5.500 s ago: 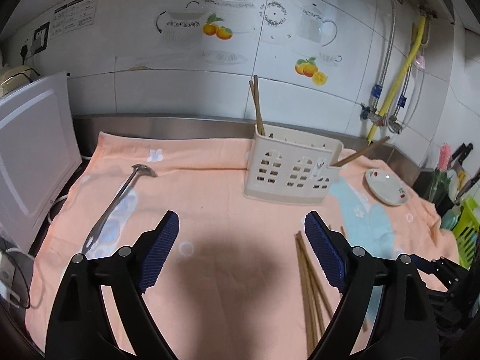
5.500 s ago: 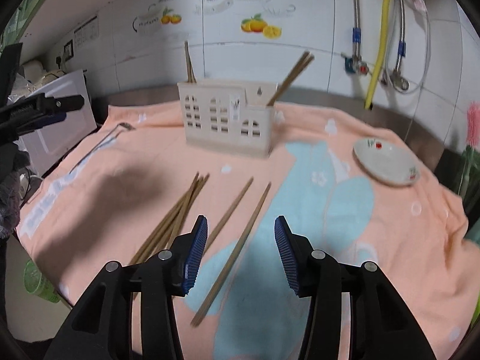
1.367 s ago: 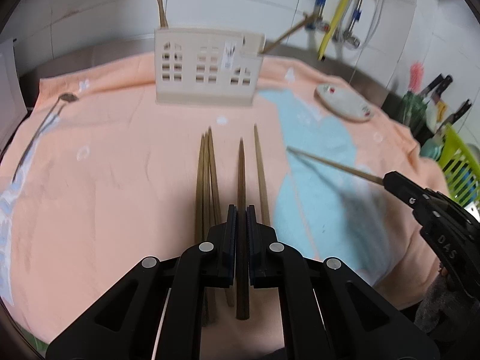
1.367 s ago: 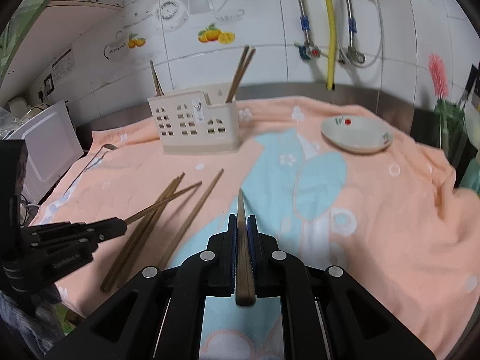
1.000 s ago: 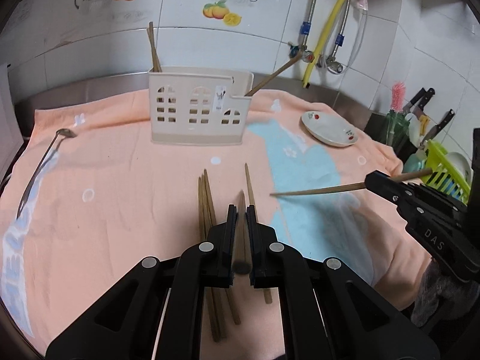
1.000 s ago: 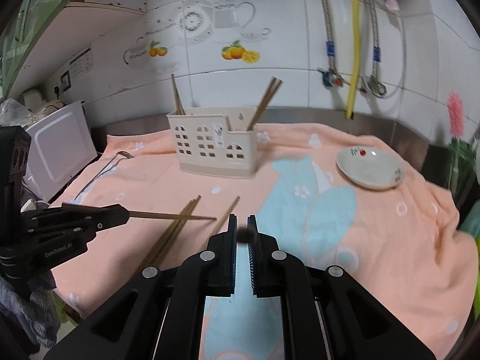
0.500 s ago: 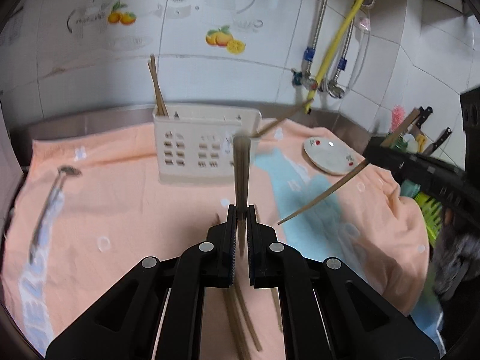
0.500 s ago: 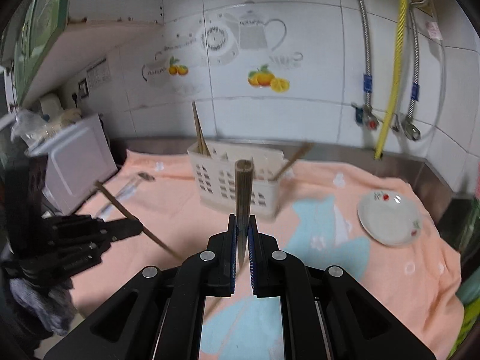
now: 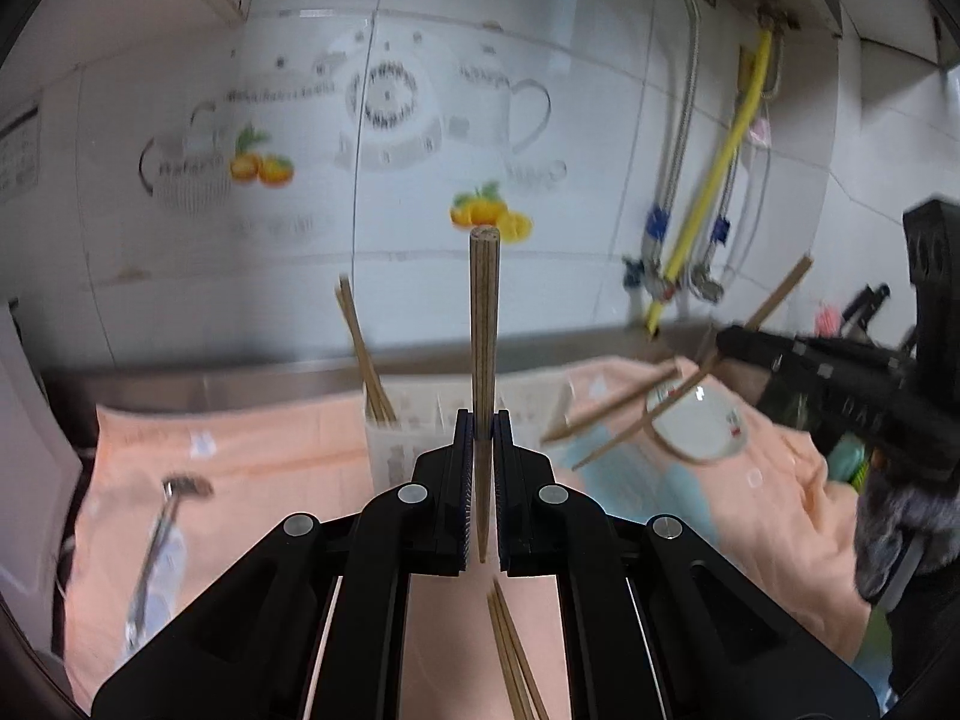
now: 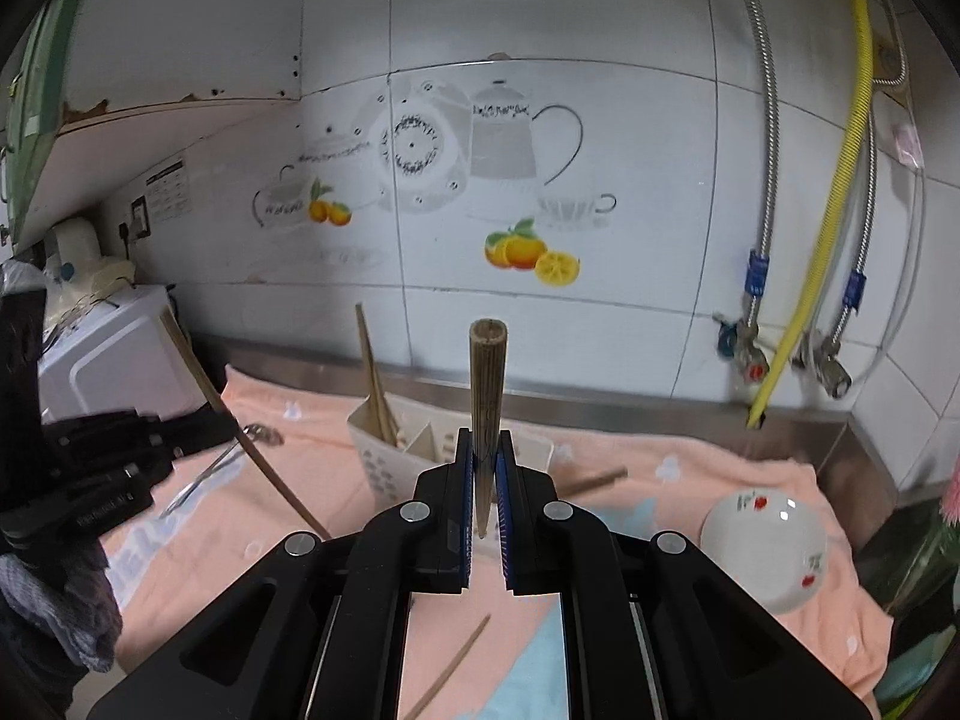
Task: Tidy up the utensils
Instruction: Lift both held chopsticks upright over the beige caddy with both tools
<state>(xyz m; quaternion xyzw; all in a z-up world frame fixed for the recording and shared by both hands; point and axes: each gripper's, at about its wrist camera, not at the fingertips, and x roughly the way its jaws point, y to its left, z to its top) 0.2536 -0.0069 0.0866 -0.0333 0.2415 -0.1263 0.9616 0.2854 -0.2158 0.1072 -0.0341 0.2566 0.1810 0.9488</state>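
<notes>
My left gripper (image 9: 480, 435) is shut on a brown chopstick (image 9: 483, 330) that stands upright in front of the cream utensil holder (image 9: 408, 420). In the right wrist view that gripper (image 10: 228, 420) is at the left, its chopstick (image 10: 264, 462) slanting down. My right gripper (image 10: 485, 450) is shut on a second chopstick (image 10: 487, 384), also upright, above the holder (image 10: 384, 462). From the left wrist view it (image 9: 726, 341) hangs at the right over the cloth. Two chopsticks (image 10: 375, 384) stand in the holder's left end, and another (image 10: 594, 483) leans out on its right.
A peach towel (image 10: 690, 480) covers the counter. On it lie a metal ladle (image 9: 162, 516), loose chopsticks (image 9: 510, 648) and a white saucer (image 10: 762, 546). A white appliance (image 10: 114, 354) stands left. Pipes and a yellow hose (image 10: 834, 192) run down the tiled wall.
Both grippers have closed on a chopstick each and lifted them off the towel. Both have risen and moved toward the holder, and the chopsticks now stand upright.
</notes>
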